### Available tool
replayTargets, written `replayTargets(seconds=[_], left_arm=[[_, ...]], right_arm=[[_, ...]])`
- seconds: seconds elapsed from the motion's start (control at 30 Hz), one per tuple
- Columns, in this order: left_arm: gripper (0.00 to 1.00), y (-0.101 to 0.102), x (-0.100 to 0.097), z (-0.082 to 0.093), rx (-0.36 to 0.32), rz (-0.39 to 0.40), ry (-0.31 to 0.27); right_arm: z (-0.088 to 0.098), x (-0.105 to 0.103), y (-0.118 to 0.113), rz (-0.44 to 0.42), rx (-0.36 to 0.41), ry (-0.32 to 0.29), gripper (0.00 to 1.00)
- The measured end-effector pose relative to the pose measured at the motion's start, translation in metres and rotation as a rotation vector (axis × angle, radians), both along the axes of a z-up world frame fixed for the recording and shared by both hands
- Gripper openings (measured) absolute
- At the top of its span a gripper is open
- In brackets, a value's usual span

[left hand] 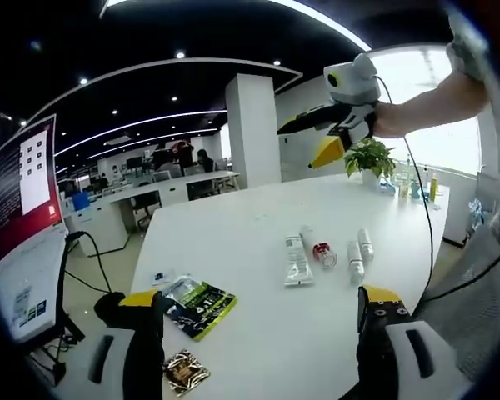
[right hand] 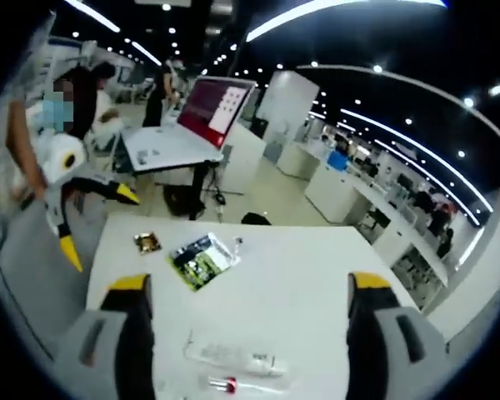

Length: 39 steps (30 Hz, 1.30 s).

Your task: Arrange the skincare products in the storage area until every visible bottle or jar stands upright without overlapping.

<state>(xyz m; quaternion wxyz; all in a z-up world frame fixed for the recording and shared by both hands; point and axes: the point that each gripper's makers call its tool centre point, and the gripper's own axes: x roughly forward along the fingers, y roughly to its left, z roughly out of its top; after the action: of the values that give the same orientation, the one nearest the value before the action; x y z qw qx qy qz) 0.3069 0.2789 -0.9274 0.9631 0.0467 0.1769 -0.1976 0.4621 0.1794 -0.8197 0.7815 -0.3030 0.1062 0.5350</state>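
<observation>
Skincare products: four lie flat in a loose row on the white table: a white tube, a red-capped jar just right of the tube, then two slim white bottles and beyond the jar.
Progress: by my reading nothing is done yet; none of the four stands upright, so all are left to set up.
Left gripper: jaws spread wide, holding nothing; the tube lies ahead, between its jaw tips and slightly beyond.
Right gripper: jaws spread, empty, raised above the table; the tube lies below, between its jaws.
Other items: a green packet well left of the tube, a small dark packet nearer still, a potted plant at the table's far edge.
</observation>
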Motion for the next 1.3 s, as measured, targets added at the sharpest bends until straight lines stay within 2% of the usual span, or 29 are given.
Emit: replayTargets(seconds=[0.03, 0.13, 0.23, 0.37, 0.47, 0.5, 0.63, 0.77, 0.9, 1.0, 1.13, 1.3], left_arm=[[1.00, -0.001, 0.000, -0.001, 0.005, -0.002, 0.004], [1.00, -0.001, 0.000, -0.004, 0.011, -0.007, 0.012], [1.00, 0.001, 0.000, -0.003, 0.009, 0.002, 0.008], [0.99, 0.003, 0.001, -0.005, 0.017, 0.006, 0.013], [0.99, 0.003, 0.000, -0.008, 0.027, 0.006, 0.022], [0.99, 0.003, 0.000, -0.008, 0.029, 0.006, 0.025], [0.99, 0.001, -0.001, -0.011, 0.037, -0.004, 0.035], [0.99, 0.002, 0.000, -0.012, 0.037, -0.001, 0.038], [0.99, 0.002, 0.000, -0.015, 0.043, -0.004, 0.048], [0.99, 0.004, 0.000, -0.016, 0.045, 0.000, 0.050], [0.99, 0.005, 0.001, -0.017, 0.041, 0.007, 0.053], [0.99, 0.005, 0.000, -0.018, 0.046, 0.005, 0.059]], right_arm=[[-0.002, 0.004, 0.002, 0.026, -0.030, -0.024, 0.94], [-0.014, 0.011, 0.006, 0.080, -0.106, -0.042, 0.91], [-0.035, 0.014, 0.006, 0.124, -0.177, -0.003, 0.90], [-0.060, 0.019, 0.003, 0.166, -0.265, 0.016, 0.87], [-0.080, 0.024, -0.002, 0.174, -0.324, 0.058, 0.90], [-0.084, 0.026, -0.001, 0.175, -0.324, 0.060, 0.89], [-0.104, 0.038, -0.010, 0.218, -0.431, 0.037, 0.79], [-0.127, 0.037, -0.016, 0.288, -0.517, 0.080, 0.77], [-0.148, 0.041, -0.026, 0.340, -0.620, 0.087, 0.75], [-0.158, 0.045, -0.029, 0.352, -0.660, 0.102, 0.74], [-0.168, 0.051, -0.029, 0.399, -0.707, 0.079, 0.70], [-0.187, 0.051, -0.034, 0.451, -0.776, 0.108, 0.70]])
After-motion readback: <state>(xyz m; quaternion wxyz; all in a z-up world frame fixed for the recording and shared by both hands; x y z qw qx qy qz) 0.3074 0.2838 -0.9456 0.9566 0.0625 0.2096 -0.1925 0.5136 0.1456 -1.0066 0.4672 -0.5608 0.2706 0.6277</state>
